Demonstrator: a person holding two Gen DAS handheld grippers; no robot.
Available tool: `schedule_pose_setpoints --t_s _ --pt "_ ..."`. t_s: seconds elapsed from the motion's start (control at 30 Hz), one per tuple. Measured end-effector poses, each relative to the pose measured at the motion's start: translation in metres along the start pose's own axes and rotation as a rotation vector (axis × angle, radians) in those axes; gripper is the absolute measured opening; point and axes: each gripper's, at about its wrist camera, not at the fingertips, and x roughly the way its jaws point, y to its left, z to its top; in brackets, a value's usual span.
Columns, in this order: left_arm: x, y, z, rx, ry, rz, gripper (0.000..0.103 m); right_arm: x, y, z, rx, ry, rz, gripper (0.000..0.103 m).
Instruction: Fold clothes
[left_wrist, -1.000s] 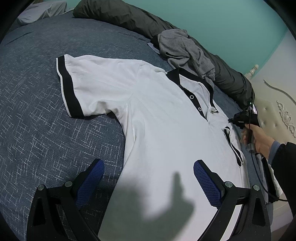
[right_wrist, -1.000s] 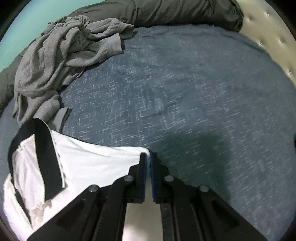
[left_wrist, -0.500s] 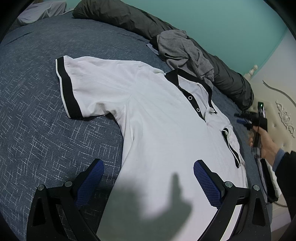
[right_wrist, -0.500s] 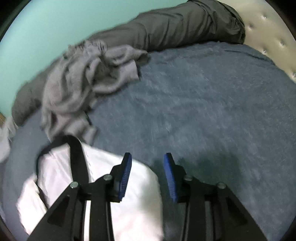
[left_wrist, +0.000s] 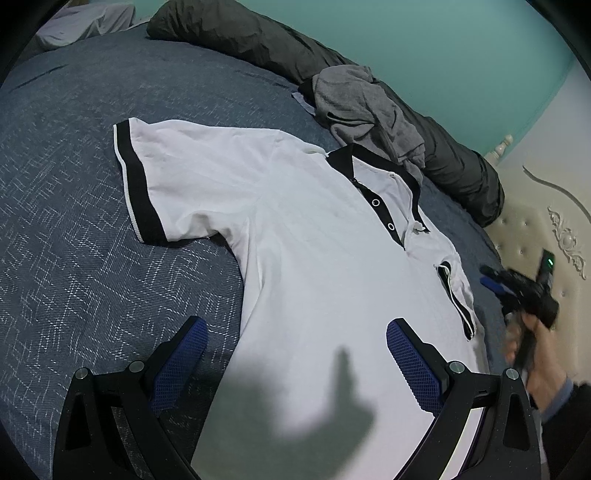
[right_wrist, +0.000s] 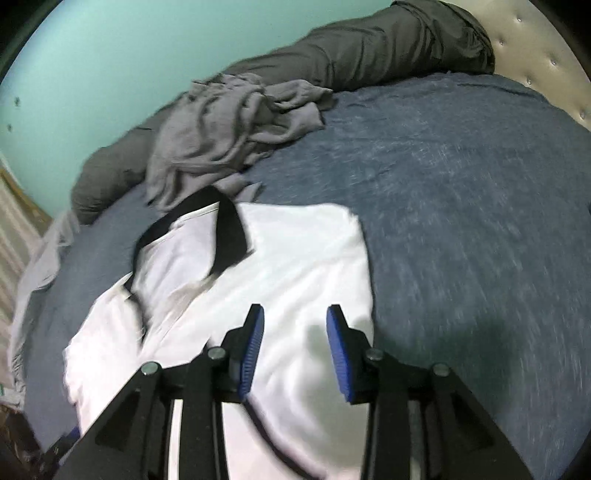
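white polo shirt (left_wrist: 314, 258) flat on bed (left_wrist: 74, 258), grey clothes (left_wrist: 365, 110) at 1 o'clock; left gripper (left_wrist: 295, 358) and right gripper (right_wrist: 295, 343) both released, grasping nothing.

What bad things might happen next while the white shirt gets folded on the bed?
The folded-in sleeve with its black cuff lies loose on the white polo shirt; it may flop back open. The crumpled grey garment sits right by the black collar and might get caught in the next fold. The open right gripper holds nothing.
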Motion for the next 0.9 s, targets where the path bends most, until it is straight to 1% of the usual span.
schedule_pose_setpoints --t_s 0.13,0.27,0.43,0.53,0.63,0.83,0.9 --pt "-0.004 -0.004 0.0 0.003 -0.008 -0.007 0.1 -0.029 -0.009 -0.029 0.005 -0.018 -0.013 0.035" --pt "-0.01 -0.012 -0.002 0.007 -0.016 -0.02 0.1 -0.034 -0.02 -0.052 0.043 0.016 -0.036 0.035" --pt "-0.014 -0.021 -0.004 0.03 -0.019 -0.031 0.1 -0.04 -0.02 -0.078 0.082 0.036 -0.035 0.035" --pt "-0.015 -0.022 -0.005 0.028 -0.021 -0.034 0.1 -0.036 -0.017 -0.089 0.102 0.057 -0.068 0.035" --pt "-0.014 -0.021 -0.006 0.022 -0.019 -0.034 0.1 -0.032 -0.016 -0.096 0.123 0.065 -0.086 0.036" --pt "-0.012 -0.019 -0.005 0.015 -0.019 -0.032 0.1 -0.018 -0.022 -0.095 0.222 0.059 -0.039 0.041" --pt "-0.012 -0.017 -0.004 0.008 -0.02 -0.031 0.1 -0.014 -0.022 -0.094 0.236 0.06 -0.038 0.041"
